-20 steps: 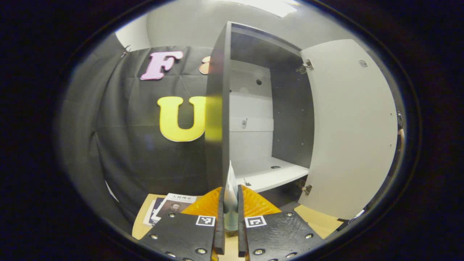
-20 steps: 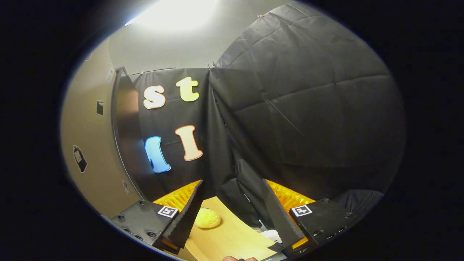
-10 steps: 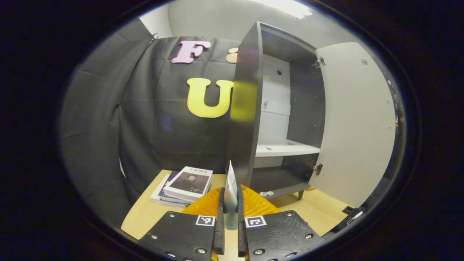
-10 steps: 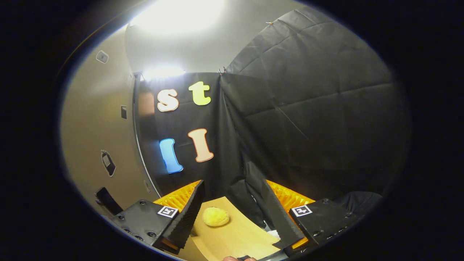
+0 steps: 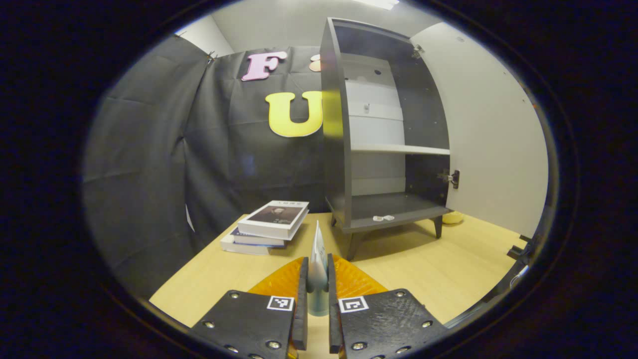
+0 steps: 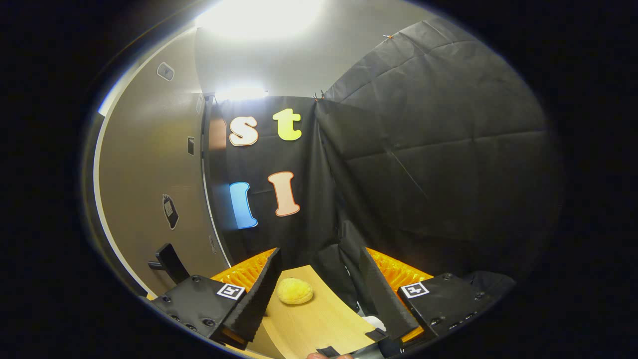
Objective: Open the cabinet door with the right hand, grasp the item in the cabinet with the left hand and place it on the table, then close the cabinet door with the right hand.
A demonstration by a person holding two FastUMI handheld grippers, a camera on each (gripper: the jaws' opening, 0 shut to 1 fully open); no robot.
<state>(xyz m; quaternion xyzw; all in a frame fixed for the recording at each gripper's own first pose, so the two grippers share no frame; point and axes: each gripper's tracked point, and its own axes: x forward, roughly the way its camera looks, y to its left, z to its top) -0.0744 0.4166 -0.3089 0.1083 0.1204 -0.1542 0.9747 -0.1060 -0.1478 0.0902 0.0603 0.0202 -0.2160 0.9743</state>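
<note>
My left gripper [image 5: 317, 263] is shut on a thin pale packet [image 5: 316, 247] that stands edge-on between its fingers, held above the wooden table [image 5: 423, 269]. Ahead of it stands the dark cabinet [image 5: 344, 149], its white door [image 5: 491, 129] swung wide to the right. Both shelves look bare except for two small white bits [image 5: 383, 218] on the bottom one. My right gripper [image 6: 319, 254] is open with nothing between its fingers. It hovers to the right of the door's outer face [image 6: 149, 184], whose dark handle [image 6: 167, 257] is at lower left.
A stack of books [image 5: 271, 227] lies on the table left of the cabinet. A yellow round object [image 6: 295, 290] rests on the table [image 6: 319, 324] near the door, also glimpsed behind the cabinet's right leg [image 5: 452, 217]. Black cloth walls the booth.
My left gripper has drawn back from the cabinet and lowered with the packet; the cabinet now looks farther off and more table shows. The right view has shifted, bringing the door handle into sight.
</note>
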